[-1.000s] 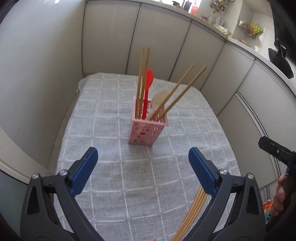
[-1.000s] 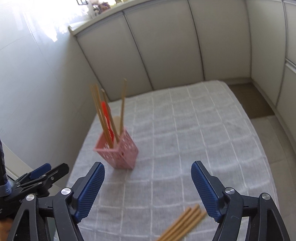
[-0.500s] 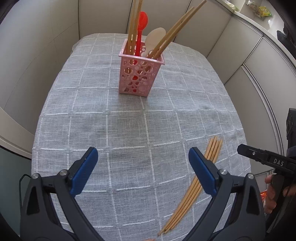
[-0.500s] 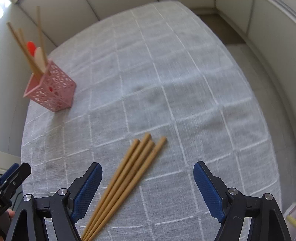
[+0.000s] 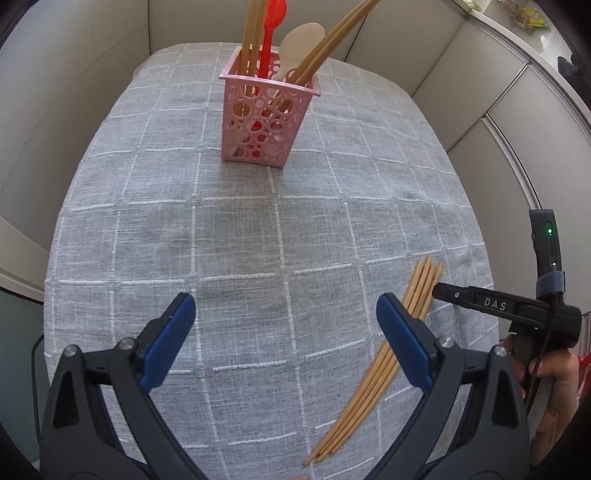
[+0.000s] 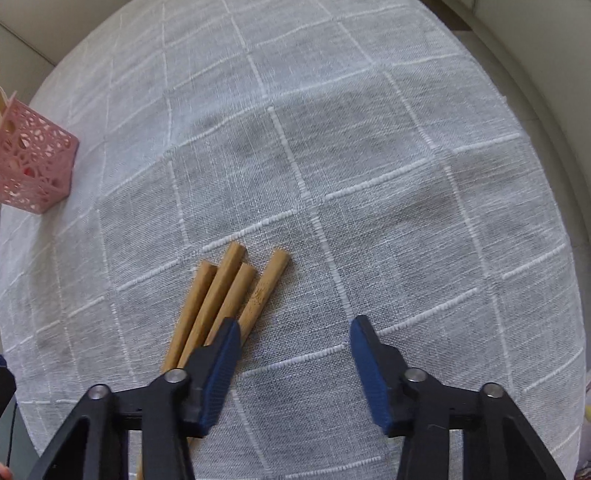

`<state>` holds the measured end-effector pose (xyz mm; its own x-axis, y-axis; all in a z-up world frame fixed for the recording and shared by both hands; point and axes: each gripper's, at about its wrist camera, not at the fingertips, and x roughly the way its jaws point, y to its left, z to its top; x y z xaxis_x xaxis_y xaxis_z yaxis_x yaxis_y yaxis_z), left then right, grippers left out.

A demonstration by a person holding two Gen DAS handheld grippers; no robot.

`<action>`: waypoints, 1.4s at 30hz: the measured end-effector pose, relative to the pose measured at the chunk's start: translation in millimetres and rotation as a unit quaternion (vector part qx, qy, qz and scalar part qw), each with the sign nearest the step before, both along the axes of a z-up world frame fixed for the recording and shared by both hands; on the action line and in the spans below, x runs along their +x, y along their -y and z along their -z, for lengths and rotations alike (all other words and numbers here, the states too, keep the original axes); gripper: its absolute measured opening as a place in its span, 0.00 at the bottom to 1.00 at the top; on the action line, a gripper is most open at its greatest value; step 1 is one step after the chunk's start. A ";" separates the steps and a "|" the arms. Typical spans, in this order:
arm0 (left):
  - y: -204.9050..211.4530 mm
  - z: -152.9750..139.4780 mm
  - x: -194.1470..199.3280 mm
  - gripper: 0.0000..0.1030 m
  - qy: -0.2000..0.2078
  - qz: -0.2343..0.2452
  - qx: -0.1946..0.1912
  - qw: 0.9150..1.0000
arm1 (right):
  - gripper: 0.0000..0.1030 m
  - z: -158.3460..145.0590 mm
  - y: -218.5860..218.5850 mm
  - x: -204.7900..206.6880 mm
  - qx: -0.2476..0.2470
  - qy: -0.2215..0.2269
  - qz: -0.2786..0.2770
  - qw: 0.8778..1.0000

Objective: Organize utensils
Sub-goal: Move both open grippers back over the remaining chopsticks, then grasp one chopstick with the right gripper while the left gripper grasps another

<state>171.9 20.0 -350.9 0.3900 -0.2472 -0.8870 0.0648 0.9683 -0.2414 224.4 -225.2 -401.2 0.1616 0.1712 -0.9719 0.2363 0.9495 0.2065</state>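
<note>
- The left gripper (image 5: 284,332) hangs over the grey checked tablecloth (image 5: 240,229) with its blue-padded jaws spread wide and only bare cloth between them.
- Straight ahead of it, well beyond its fingertips, stands the pink perforated holder (image 5: 264,122), upright on the cloth.
- In the holder, from its left side to its right, are two wooden chopsticks (image 5: 251,33), a red spoon (image 5: 271,22), a pale wooden spoon (image 5: 301,40) and two more chopsticks (image 5: 332,40) that lean out to the right.
- Just off the left gripper's right finger lie the loose chopsticks (image 5: 373,376), four side by side on the cloth, running diagonally; part of the bundle passes behind that finger.
- Further right in the left wrist view, the right gripper (image 6: 293,332) shows side-on as a black body held by a hand (image 5: 550,384), its tip over the far ends of the loose chopsticks.
- In the right wrist view, the right gripper points steeply down at the cloth, its jaws about half apart and closing.
- Bare cloth fills the gap between them; the loose chopsticks lie under and to the left of its left finger, and the pads press on none of them.
- The blunt ends of the four sticks fan out just ahead of that left finger.
- The pink holder sits well off to the right gripper's far left, at the edge of view.
</note>
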 end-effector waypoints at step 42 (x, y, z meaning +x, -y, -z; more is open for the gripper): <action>144.5 42.3 25.6 0.17 -0.019 0.228 0.054 0.972 | 0.06 -24.3 80.4 -16.2 0.094 0.049 0.013 0.994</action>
<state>197.5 -124.5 -393.2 0.2282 -0.2910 -0.9291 0.4860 0.8610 -0.1503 208.2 -305.7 -376.9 0.2615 0.3421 -0.9025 0.2304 0.8859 0.4026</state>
